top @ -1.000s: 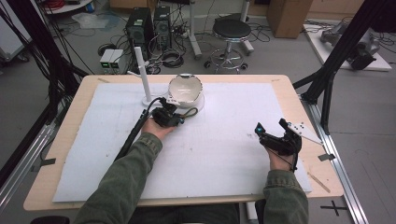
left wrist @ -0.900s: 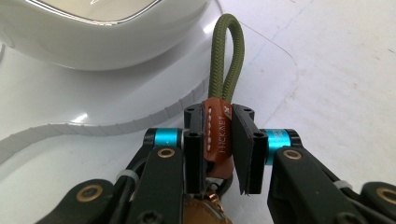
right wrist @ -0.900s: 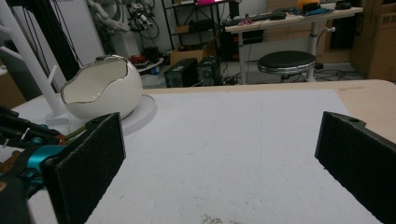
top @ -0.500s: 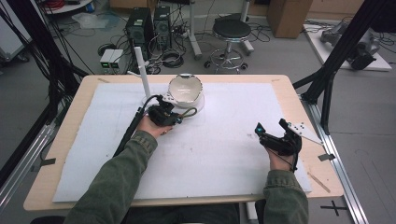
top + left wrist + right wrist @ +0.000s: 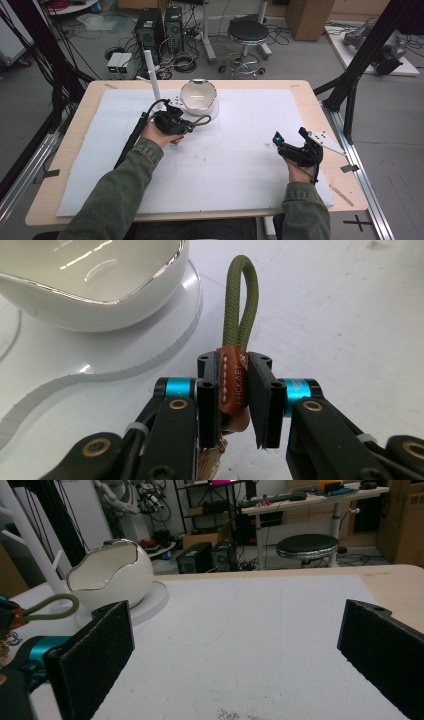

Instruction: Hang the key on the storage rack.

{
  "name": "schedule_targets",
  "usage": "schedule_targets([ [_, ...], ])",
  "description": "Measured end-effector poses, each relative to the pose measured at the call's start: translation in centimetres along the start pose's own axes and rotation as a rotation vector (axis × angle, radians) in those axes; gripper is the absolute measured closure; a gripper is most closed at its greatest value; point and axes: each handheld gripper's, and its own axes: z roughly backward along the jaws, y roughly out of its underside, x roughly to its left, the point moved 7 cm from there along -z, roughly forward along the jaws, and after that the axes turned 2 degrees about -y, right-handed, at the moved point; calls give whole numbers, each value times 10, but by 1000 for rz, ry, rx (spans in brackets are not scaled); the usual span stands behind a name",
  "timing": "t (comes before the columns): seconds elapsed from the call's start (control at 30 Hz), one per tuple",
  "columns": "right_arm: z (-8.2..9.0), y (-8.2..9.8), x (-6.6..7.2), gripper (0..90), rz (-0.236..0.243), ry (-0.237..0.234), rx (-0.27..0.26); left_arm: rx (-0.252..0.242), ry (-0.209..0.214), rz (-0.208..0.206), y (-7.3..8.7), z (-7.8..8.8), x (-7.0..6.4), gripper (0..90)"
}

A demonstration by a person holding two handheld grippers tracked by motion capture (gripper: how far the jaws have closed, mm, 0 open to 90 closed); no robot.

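My left gripper (image 5: 234,390) is shut on the brown leather tab (image 5: 232,390) of a keychain; its olive-green cord loop (image 5: 242,295) sticks out past the jaws. In the high view the left gripper (image 5: 187,126) holds the green loop (image 5: 201,120) just above the white mat, right in front of a white egg-shaped bowl (image 5: 198,95) on a round white base (image 5: 125,365). The bowl (image 5: 111,574) and loop (image 5: 50,607) also appear at the left of the right gripper view. My right gripper (image 5: 289,140) rests open at the mat's right side, nothing between its jaws (image 5: 240,650).
A white peg stand (image 5: 151,75) rises behind the left hand, left of the bowl. A white mat (image 5: 235,150) covers most of the wooden table (image 5: 320,95). A black cable (image 5: 132,137) trails from the left gripper. A stool and computer cases stand beyond the far edge.
The left gripper has lifted a little off the mat with the keychain, the green loop now hanging free beside the bowl. The right gripper has stayed put.
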Motion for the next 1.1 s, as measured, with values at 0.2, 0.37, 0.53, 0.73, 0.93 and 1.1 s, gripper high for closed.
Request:
schedule_targets([
  [0.2, 0, 1, 1, 6, 0, 2, 5, -2, 1, -7, -1, 16, 2, 754],
  [0.37, -1, 1, 1, 6, -3, 0, 7, -9, -11, -1, 0, 33, 6, 754],
  [0.53, 0, 1, 1, 6, -20, 3, 6, -24, -24, 15, 0, 50, 13, 755],
  [0.73, -1, 1, 1, 6, -17, -1, 3, -51, -40, 47, -3, 70, 21, 755],
  [0.93, -1, 2, 3, 6, -14, -10, 11, -68, -53, 75, -4, 83, 28, 755],
  [1.1, 0, 1, 2, 6, -12, -8, 3, -70, -58, 69, -8, 90, 28, 755],
])
